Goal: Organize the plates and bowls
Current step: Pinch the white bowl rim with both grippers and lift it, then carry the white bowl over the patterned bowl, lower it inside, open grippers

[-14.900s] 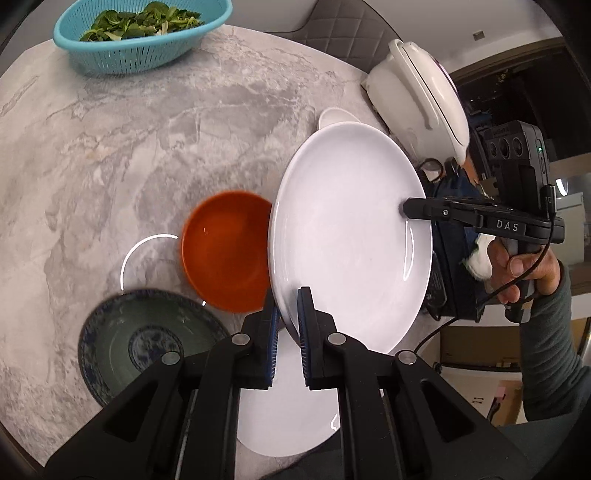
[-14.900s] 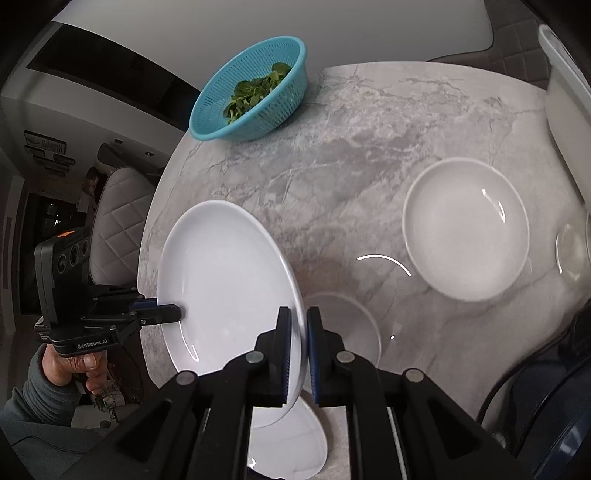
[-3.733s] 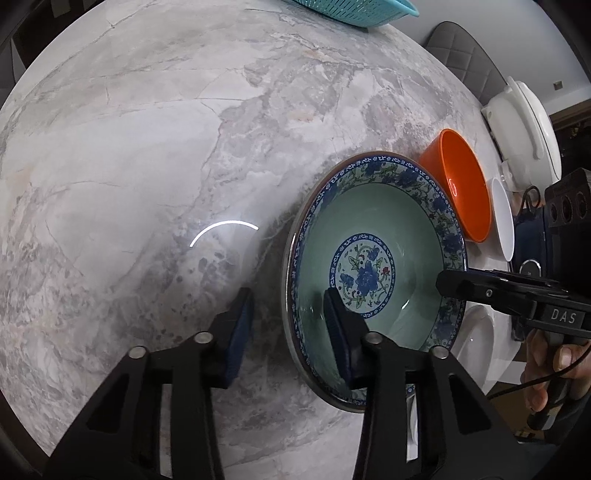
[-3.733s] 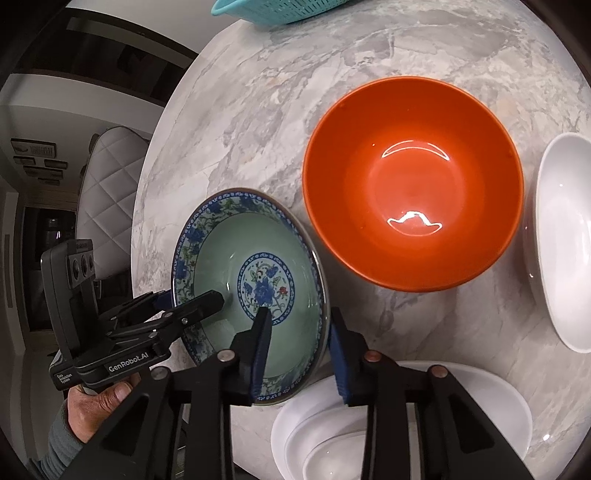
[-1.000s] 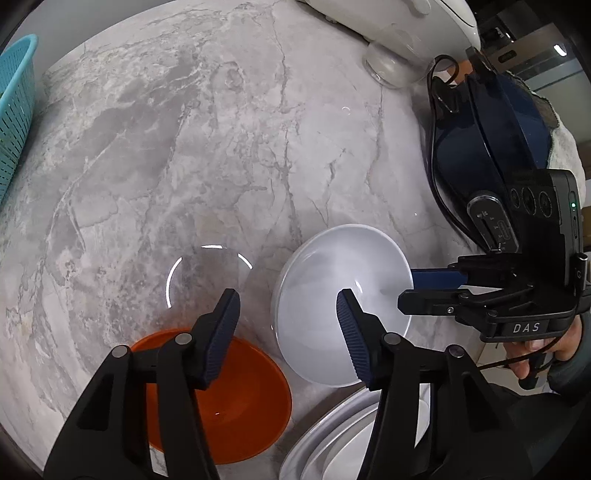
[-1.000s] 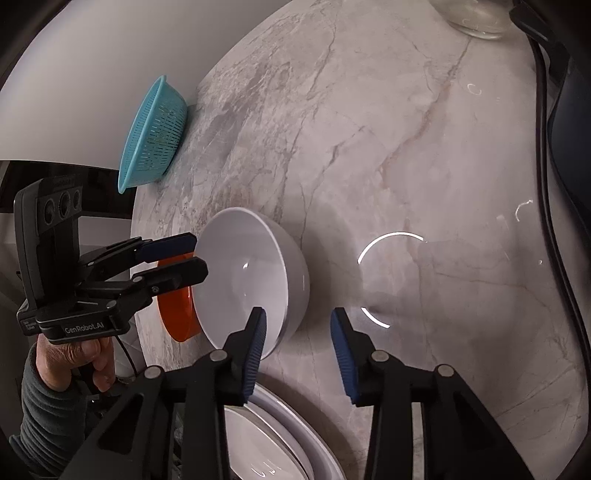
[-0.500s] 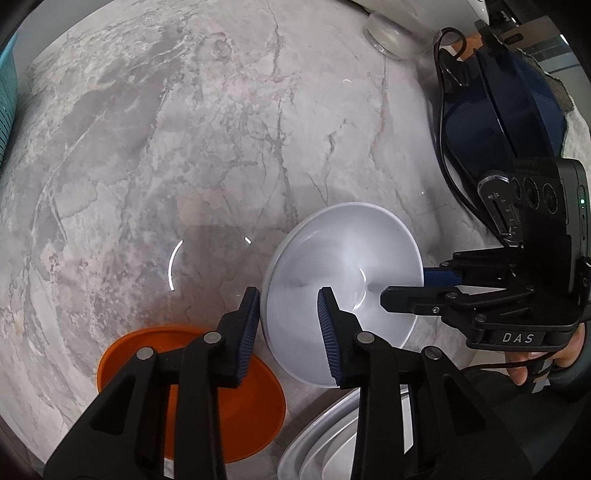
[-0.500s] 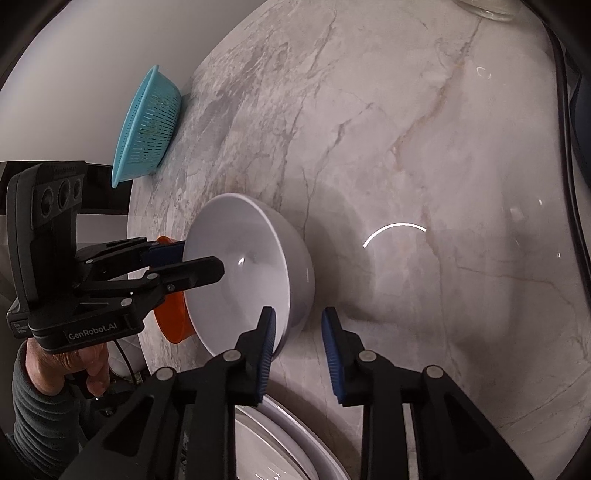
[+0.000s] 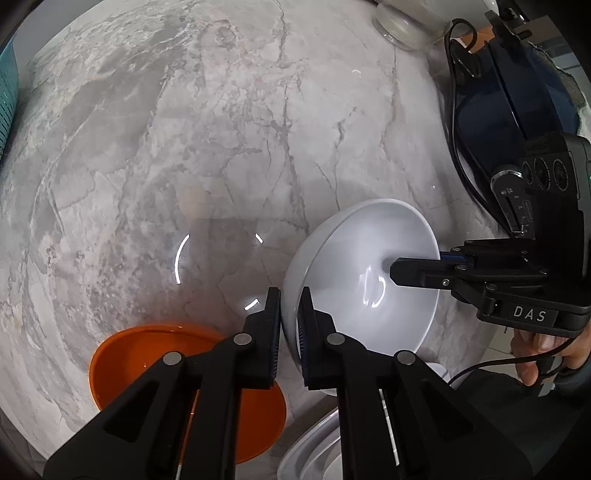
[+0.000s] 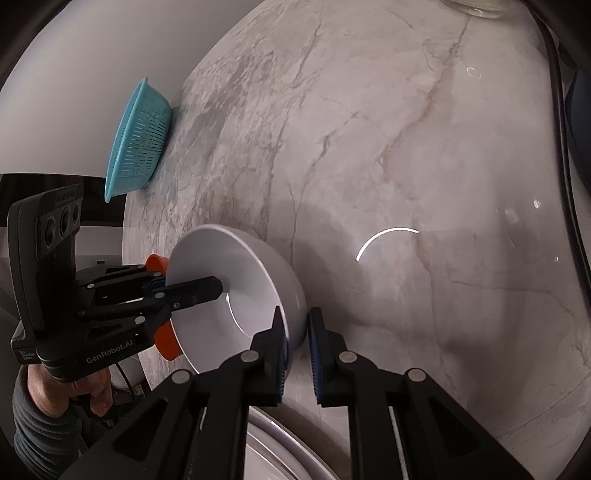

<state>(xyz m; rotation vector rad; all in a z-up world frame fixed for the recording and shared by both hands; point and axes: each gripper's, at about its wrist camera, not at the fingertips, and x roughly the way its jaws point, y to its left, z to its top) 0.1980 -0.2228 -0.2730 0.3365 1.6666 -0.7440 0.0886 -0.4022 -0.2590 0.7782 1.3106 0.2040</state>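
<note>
A white bowl (image 9: 365, 273) is held tilted over the marble table (image 9: 221, 147) between both grippers. My left gripper (image 9: 289, 325) is shut on its near rim. My right gripper (image 10: 297, 339) is shut on the opposite rim; the bowl (image 10: 225, 288) shows there too. An orange bowl (image 9: 155, 358) sits on the table to the lower left, partly behind the left fingers. It shows as an orange edge (image 10: 157, 263) behind the left gripper in the right wrist view. A stack of white plates (image 9: 314, 454) peeks in at the bottom.
A teal colander (image 10: 138, 140) stands at the table's far edge. A dark blue appliance (image 9: 517, 92) with a black cable (image 9: 454, 122) is at the right. A clear glass object (image 9: 402, 29) stands at the top right.
Both grippers have closed from open onto the white bowl's opposite rims. The bowl has tipped and now sits higher off the table.
</note>
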